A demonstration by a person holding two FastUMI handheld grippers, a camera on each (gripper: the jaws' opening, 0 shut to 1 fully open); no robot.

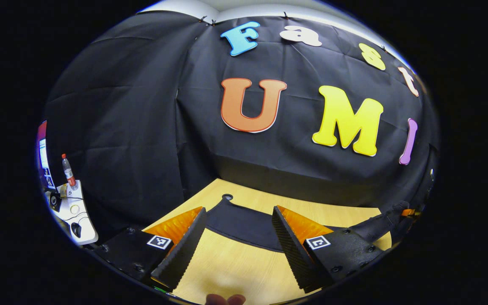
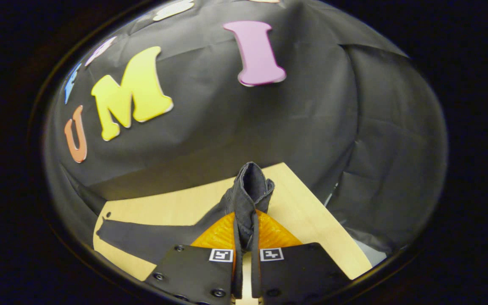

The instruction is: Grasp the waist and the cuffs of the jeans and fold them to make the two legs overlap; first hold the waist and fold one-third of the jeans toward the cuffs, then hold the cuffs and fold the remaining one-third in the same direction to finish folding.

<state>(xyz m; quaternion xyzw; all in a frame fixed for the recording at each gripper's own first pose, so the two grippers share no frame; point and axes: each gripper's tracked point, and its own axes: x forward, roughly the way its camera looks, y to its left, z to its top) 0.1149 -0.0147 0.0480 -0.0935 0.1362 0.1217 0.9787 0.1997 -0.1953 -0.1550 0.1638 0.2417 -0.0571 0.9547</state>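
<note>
Jeans (image 2: 159,239) lie dark across the wooden table (image 2: 299,212), and the right gripper (image 2: 246,231) has its jaws pressed together on a bunched fold of them that stands up above the fingers. The left gripper (image 1: 239,243) hovers over the table with its jaws spread wide and nothing between them, the jeans (image 1: 239,222) just beyond its fingertips
</note>
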